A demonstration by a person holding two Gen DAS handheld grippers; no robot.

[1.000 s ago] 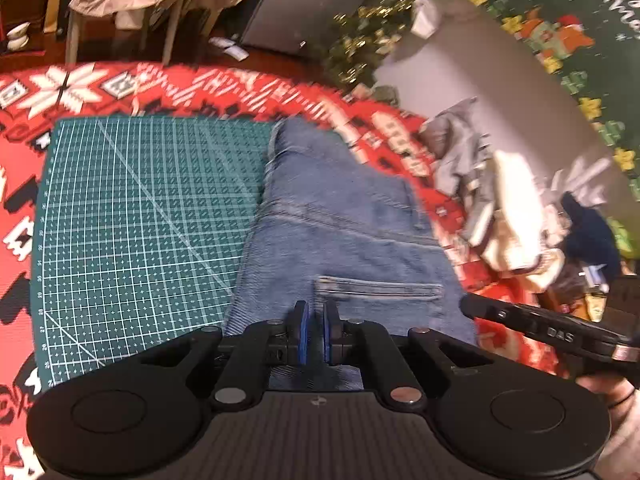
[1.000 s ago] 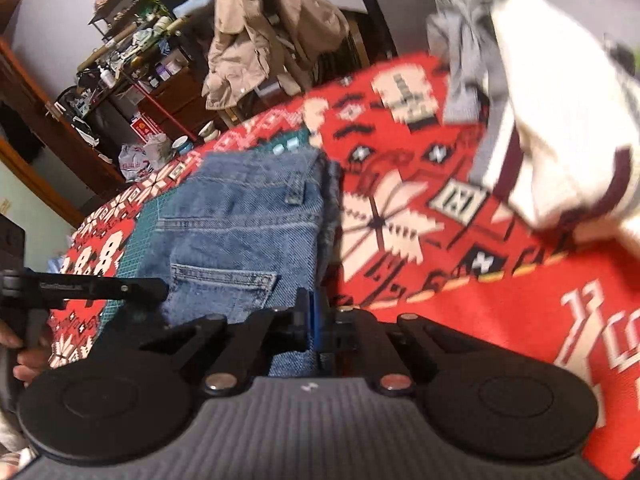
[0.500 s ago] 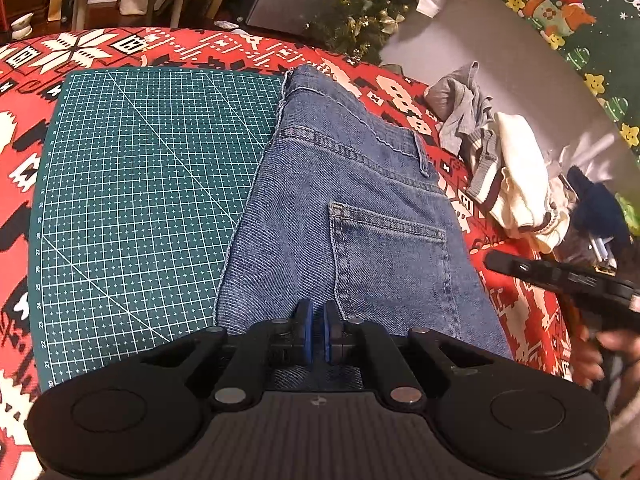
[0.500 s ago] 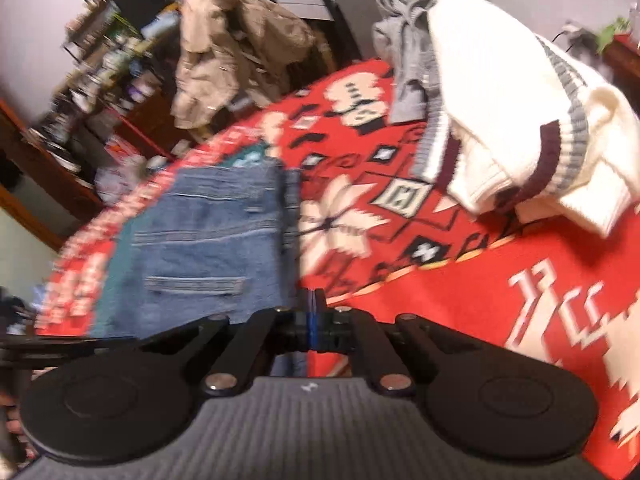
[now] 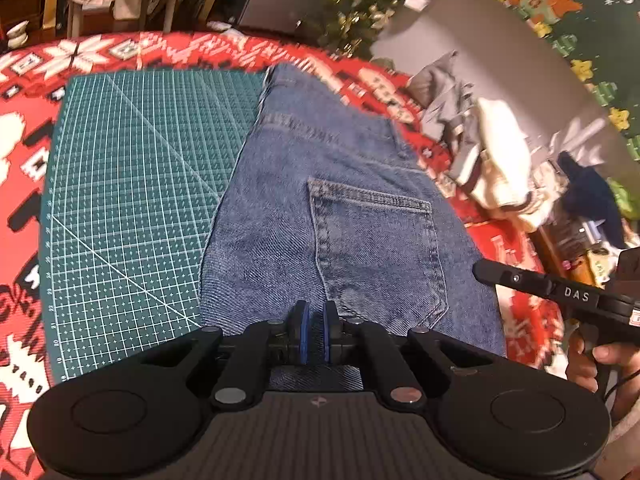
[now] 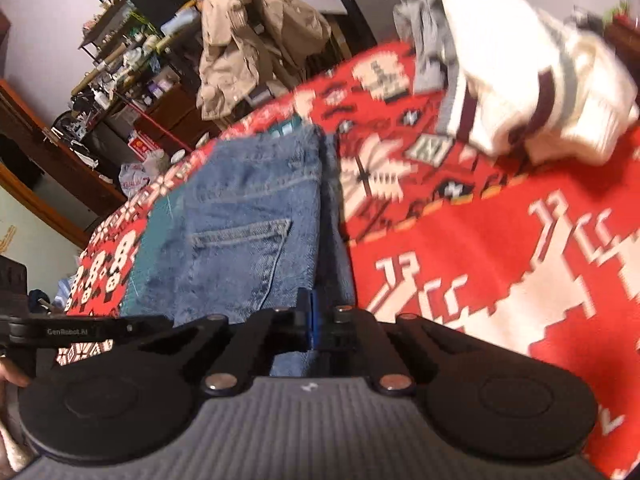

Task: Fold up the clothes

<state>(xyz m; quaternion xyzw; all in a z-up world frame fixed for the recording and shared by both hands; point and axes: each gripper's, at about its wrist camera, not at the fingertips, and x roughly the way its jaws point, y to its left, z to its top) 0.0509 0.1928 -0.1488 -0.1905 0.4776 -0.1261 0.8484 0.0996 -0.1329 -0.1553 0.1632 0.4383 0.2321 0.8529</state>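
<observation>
The folded jeans (image 5: pixel 340 216) are lying back-pocket-up, partly on the right edge of the green cutting mat (image 5: pixel 132 200) and partly on the red patterned tablecloth (image 6: pixel 480 260) beyond it. The left gripper (image 5: pixel 314 330) is sitting at the near edge of the denim with its blue pads nearly together; a narrow gap is showing, and whether cloth is pinched there cannot be told. The right gripper (image 6: pixel 313 320) is positioned at the near right corner of the jeans with its jaws coming fully closed; whether denim is caught between them cannot be told either.

The mat is covering the middle of the table, with the tablecloth showing along all of its visible edges. A cream sweater with dark stripes (image 6: pixel 532 68) and a grey garment (image 6: pixel 424 32) are lying well apart from the jeans toward the far right edge.

The left wrist view alone is showing a green Christmas banner (image 5: pixel 560 8) and tinsel (image 5: pixel 356 20). The right wrist view alone is showing a beige jacket (image 6: pixel 256 44) draped over furniture and cluttered shelves (image 6: pixel 120 52).
</observation>
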